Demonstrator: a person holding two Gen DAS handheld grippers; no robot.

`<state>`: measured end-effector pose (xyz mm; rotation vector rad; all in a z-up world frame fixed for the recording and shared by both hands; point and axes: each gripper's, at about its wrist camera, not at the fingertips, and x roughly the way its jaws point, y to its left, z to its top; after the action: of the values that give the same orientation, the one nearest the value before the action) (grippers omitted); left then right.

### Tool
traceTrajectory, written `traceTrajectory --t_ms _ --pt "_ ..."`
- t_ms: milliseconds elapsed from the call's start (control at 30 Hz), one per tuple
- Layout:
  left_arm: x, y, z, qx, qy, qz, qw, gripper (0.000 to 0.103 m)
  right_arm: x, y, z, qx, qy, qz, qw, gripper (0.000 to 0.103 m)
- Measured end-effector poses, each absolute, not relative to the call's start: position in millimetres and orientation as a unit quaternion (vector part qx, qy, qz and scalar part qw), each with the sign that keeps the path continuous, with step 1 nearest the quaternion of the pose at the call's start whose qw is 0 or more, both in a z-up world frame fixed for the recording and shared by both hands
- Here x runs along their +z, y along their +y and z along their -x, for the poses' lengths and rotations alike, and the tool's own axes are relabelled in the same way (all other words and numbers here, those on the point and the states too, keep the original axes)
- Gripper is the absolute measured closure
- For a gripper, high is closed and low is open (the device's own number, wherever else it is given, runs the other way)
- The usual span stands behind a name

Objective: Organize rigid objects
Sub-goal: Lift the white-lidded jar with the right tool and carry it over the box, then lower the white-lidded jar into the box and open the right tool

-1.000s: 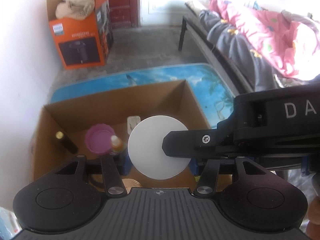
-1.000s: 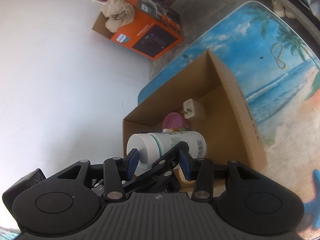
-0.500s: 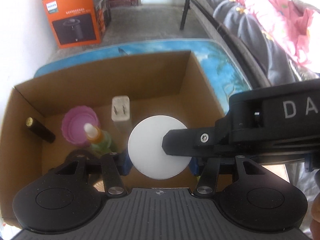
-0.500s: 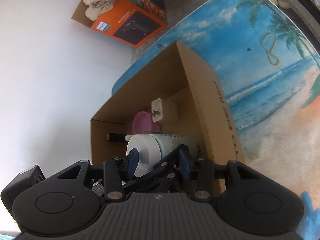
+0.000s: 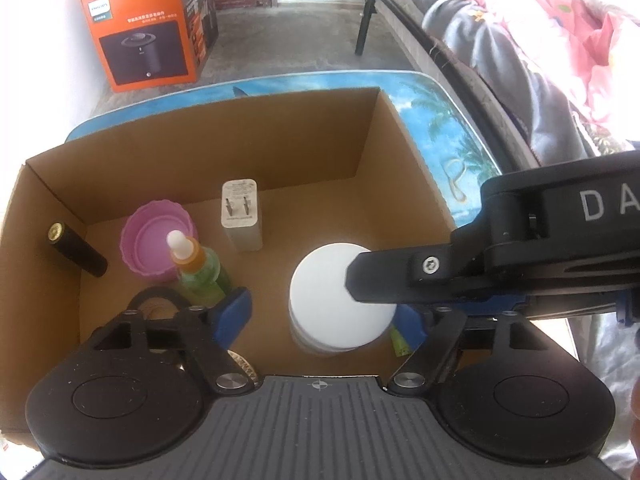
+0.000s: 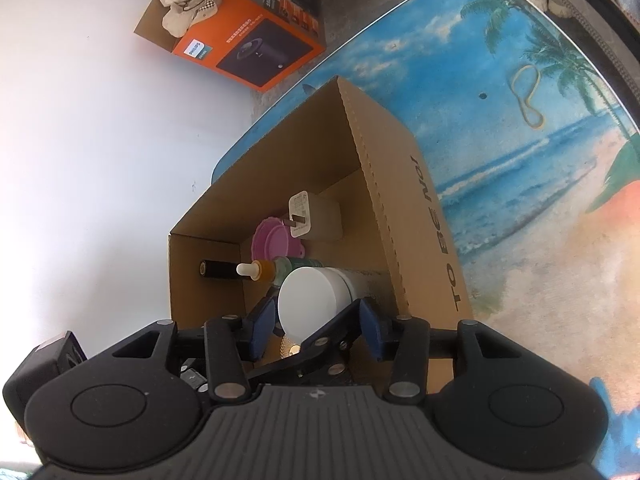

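Note:
A white round container (image 5: 340, 304) stands upright on the floor of the open cardboard box (image 5: 200, 152); it also shows in the right wrist view (image 6: 312, 300). My left gripper (image 5: 324, 316) is open, its blue pads apart on either side of the container and not touching it. My right gripper (image 6: 316, 328) is open around the container too, and one of its fingers (image 5: 400, 276) crosses the lid in the left wrist view. Also in the box are a pink lid (image 5: 156, 240), a green dropper bottle (image 5: 196, 268), a white charger (image 5: 240, 216) and a black cylinder (image 5: 76, 248).
The box sits on a table with a beach print (image 6: 520, 160), close to a white wall on the left. A yellow rubber band (image 6: 528, 96) lies on the table. An orange carton (image 5: 148, 32) stands on the floor beyond. A bed with bedding (image 5: 540, 60) is at right.
The container was held between my left pads above the box; it has come down onto the box floor. Both grippers have opened and let go of it.

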<state>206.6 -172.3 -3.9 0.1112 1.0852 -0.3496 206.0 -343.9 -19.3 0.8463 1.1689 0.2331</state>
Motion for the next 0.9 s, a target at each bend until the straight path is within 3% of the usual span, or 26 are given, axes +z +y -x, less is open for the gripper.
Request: traceTrajectory --t_ms 267,533,633,700,800,900 --pt "7 -155 -192 -0.198 0.500 -0.022 0.843 0.020 9 -342 -194 0.078 0.504 -0.362 0.781 0.043" --pt "14 -129 -186 -0.224 0.498 -0.058 0.836 0.019 36 -305 -177 0.053 0.495 -0.337 0.799 0.043" --pt "2 -119 -193 -0.241 0.516 -0.073 0.819 0.019 26 -285 -177 0.054 0.519 -0.335 0.784 0.044" --pt "-7 -113 -196 -0.246 0.524 -0.078 0.811 0.021 13 -276 -180 0.050 0.536 -0.349 0.767 0.052" --pt "-19 -100 -203 -0.258 0.540 -0.064 0.799 0.023 -7 -264 -187 0.038 0.557 -0.356 0.749 0.055" --pt "-25 -92 -211 -0.263 0.556 -0.054 0.787 0.026 -18 -253 -194 0.028 0.569 -0.354 0.742 0.054"
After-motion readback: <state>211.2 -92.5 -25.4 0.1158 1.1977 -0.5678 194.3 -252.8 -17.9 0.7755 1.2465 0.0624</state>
